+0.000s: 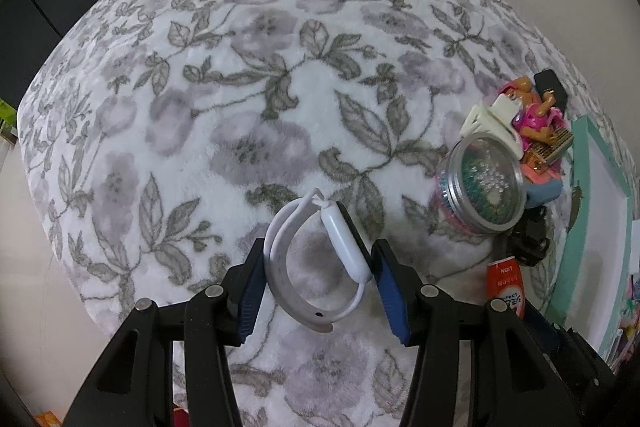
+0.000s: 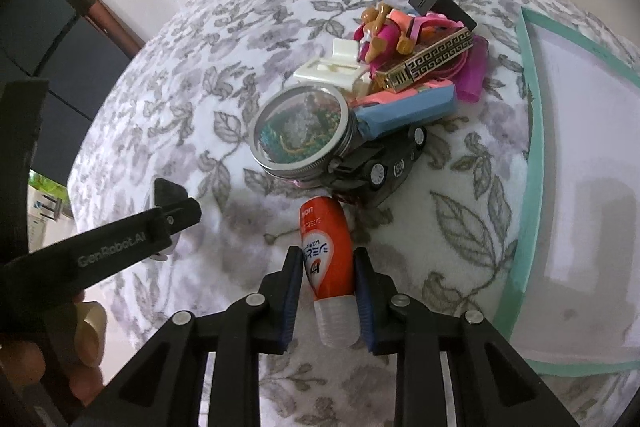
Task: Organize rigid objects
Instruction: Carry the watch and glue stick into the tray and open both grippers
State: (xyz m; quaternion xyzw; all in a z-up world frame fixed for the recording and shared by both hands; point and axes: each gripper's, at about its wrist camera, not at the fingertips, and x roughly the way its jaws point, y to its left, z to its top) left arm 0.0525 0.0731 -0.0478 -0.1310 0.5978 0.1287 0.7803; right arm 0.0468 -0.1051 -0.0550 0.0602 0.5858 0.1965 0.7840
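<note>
Right wrist view showed the floral blanket (image 2: 152, 75), then the teal-rimmed tray (image 2: 536, 155) at its right edge, then the heap of toys around the round tin (image 2: 304, 131). The right gripper (image 2: 328, 287) clenched the red tube (image 2: 326, 247); the left gripper (image 1: 320, 279) clasped the white wristband (image 1: 316, 259), clear of the blanket. Each should be kept pinched level and released only once over the tray, probably.

Both wrist cameras look steeply down, close over the floral blanket (image 1: 280, 47). Both show the toy pile (image 1: 516, 147) (image 2: 380, 87): three o'clock left view, twelve right.
</note>
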